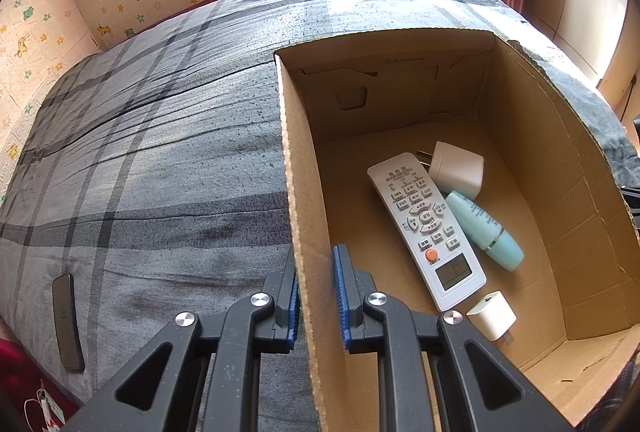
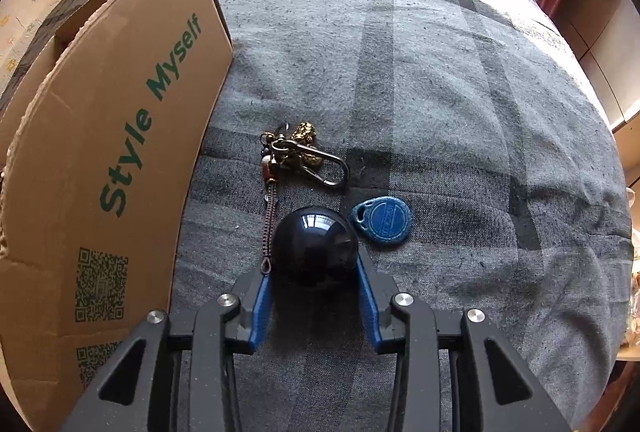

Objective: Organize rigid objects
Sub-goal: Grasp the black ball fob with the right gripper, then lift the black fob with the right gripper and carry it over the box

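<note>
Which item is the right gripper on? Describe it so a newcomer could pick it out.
Start at the cardboard box printed "Style Myself" on the grey checked bedspread. On the cloth just right of it lie a keychain, a blue key fob and a black ball, which sits between the right gripper fingers. It is the only round, glossy black piece there.

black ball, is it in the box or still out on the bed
Out. The black ball lies on the grey checked bedcover beside the cardboard box, between the right tongs, whose pads touch its sides.
</note>
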A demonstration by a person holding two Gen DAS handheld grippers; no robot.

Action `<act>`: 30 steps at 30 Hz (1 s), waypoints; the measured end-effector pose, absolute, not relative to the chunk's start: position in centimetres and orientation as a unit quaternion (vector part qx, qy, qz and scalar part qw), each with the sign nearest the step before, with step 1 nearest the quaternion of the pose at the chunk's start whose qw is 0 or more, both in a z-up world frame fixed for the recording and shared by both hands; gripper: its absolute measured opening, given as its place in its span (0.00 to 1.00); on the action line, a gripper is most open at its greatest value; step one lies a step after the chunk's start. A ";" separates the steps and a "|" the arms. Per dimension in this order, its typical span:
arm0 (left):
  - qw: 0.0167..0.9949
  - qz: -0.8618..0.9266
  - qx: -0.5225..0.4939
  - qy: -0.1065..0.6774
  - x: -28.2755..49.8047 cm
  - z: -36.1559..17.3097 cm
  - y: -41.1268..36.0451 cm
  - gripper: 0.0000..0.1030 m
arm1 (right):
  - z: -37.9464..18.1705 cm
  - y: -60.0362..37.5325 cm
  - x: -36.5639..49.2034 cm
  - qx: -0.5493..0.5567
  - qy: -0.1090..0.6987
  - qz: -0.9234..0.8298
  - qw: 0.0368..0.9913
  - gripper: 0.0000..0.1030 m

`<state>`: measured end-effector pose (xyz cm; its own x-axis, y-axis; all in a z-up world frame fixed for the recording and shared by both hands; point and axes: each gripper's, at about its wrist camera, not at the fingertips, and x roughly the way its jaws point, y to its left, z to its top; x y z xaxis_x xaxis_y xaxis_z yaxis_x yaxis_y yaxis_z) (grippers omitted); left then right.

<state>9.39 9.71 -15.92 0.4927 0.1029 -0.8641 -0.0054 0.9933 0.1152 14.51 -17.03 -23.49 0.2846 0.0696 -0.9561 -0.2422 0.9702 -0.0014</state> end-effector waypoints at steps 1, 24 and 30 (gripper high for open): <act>0.863 0.031 0.048 0.503 9.4 -15.9 9.7 0.16 | -23.3 -17.2 14.2 -0.071 0.591 0.097 0.798 0.39; 0.863 0.031 0.049 0.503 9.4 -15.9 9.7 0.16 | -16.8 -16.6 11.2 -0.085 0.591 0.100 0.796 0.39; 0.862 0.031 0.049 0.503 9.4 -15.9 9.7 0.16 | -15.0 -15.7 10.9 -0.095 0.584 0.104 0.800 0.39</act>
